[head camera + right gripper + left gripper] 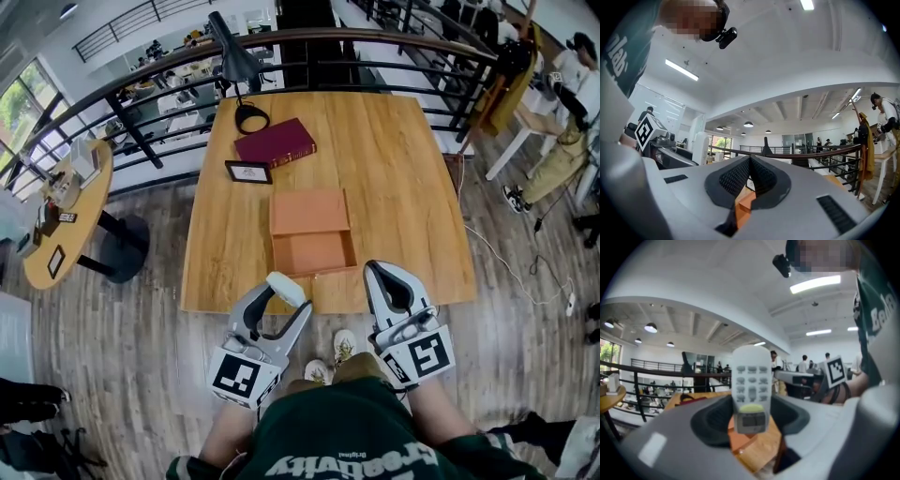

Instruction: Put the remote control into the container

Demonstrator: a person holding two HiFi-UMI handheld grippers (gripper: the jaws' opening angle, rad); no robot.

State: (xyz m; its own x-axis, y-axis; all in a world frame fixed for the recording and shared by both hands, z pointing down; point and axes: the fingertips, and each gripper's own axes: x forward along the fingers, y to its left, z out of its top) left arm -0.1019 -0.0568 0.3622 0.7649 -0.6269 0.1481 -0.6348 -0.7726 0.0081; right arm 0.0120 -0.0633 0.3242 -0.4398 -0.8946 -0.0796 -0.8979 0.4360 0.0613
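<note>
Only the left gripper view really shows the grab: the left gripper [751, 420] is clamped on a white remote control [751, 380]. The remote stands upright between the jaws, buttons facing the camera. From the head view the remote is just a white nub at that gripper's tip. The right gripper view shows the right gripper [750, 161] pinched closed with its pads touching and nothing between them. The remote shows up off to its left as a pale upright bar.

Both tools hang at the near edge of a wooden table [403, 187], side by side and slightly apart. The floor is grey wood plank. A curved dark railing [375, 42] runs beyond the table's far edge, and a round table [66, 220] sits well off to the left gripper's side.

The orange container [313, 253] sits just ahead of the grippers, between their tips. It's open, with a flat lid panel on the far side, and the tray shows only its own orange floor. Past it there's a small picture frame [248, 172], a maroon book [275, 142] and a black desk lamp [236, 66].
</note>
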